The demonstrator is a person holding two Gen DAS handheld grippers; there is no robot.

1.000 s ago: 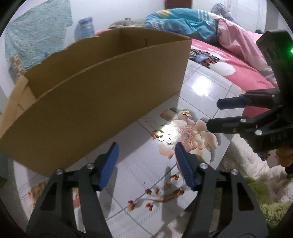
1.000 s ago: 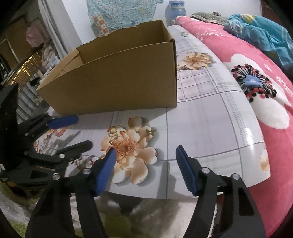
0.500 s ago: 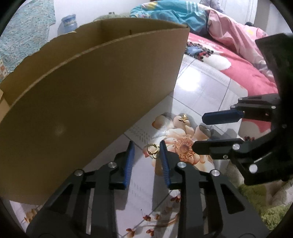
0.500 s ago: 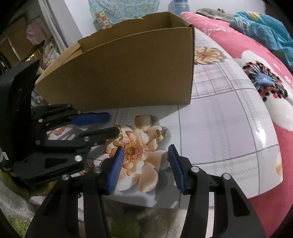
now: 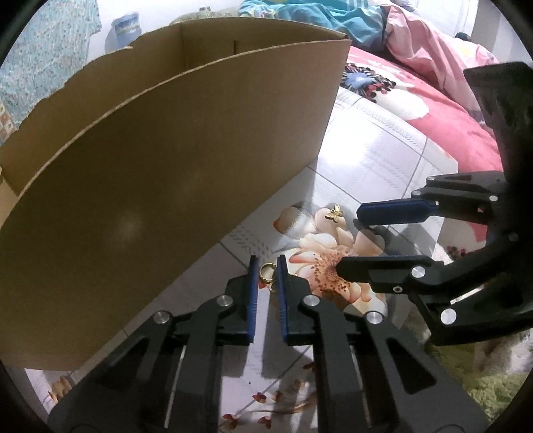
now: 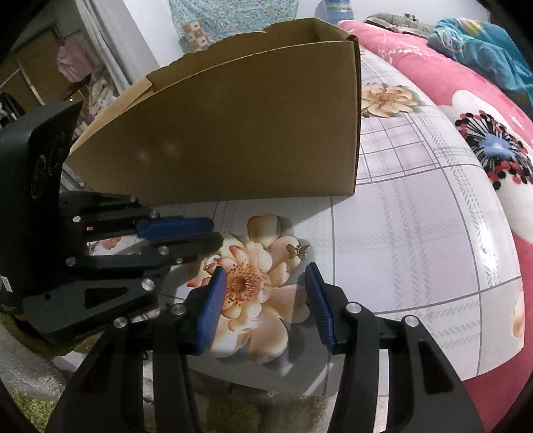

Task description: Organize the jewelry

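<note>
A small gold ring (image 5: 267,272) lies on the flower-printed tabletop (image 5: 373,160), with a second gold ring (image 5: 273,287) touching it. My left gripper (image 5: 267,263) points down at it, its jaws closing, the ring between the blue pads and touched on both sides. A gold butterfly charm (image 5: 334,213) (image 6: 298,250) lies loose further on. My right gripper (image 6: 265,268) hovers open over the printed flower, just short of the charm, holding nothing. Each gripper shows in the other's view: the right gripper (image 5: 348,239) and the left gripper (image 6: 217,233).
A tall open cardboard box (image 5: 166,150) (image 6: 233,133) stands right behind the jewelry. A pink flowered bedspread (image 6: 466,100) with a teal blanket (image 5: 316,13) borders the table on the right. A green rug (image 5: 483,383) lies below the table's near edge.
My left gripper moved forward and down to the gold ring and narrowed its jaws from wide to close around it. The right gripper narrowed a little and stayed over the flower.
</note>
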